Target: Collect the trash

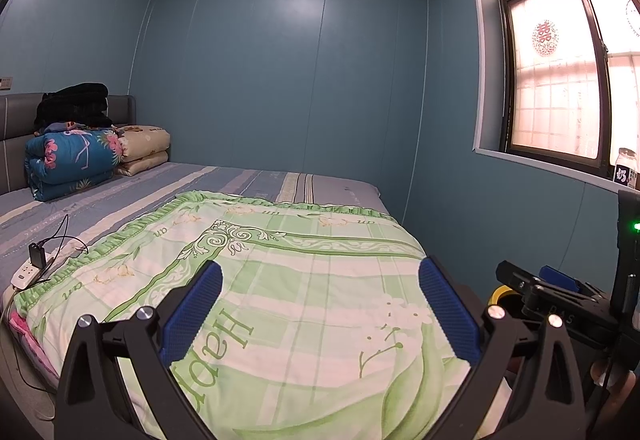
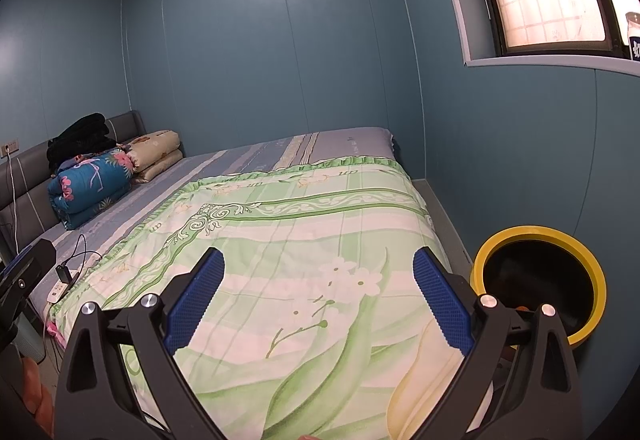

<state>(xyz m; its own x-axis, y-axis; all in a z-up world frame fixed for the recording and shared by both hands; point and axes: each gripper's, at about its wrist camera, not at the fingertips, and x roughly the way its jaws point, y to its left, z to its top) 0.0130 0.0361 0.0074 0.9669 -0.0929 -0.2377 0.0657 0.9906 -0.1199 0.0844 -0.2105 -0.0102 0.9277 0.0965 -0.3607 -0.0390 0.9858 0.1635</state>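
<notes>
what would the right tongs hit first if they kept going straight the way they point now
Probably the green floral bedspread. The right tongs are open and empty, aimed across the bed, with nothing in between. The yellow-rimmed bin sits off to the right. Depth is unclear.

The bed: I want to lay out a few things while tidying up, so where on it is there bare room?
The green quilt is bare across its whole top. The striped sheet between the quilt's frilled edge and the folded bedding is free too. It is crowded at the headboard, where the bedding is stacked, and at the near left edge, where a power strip and cables lie.
</notes>
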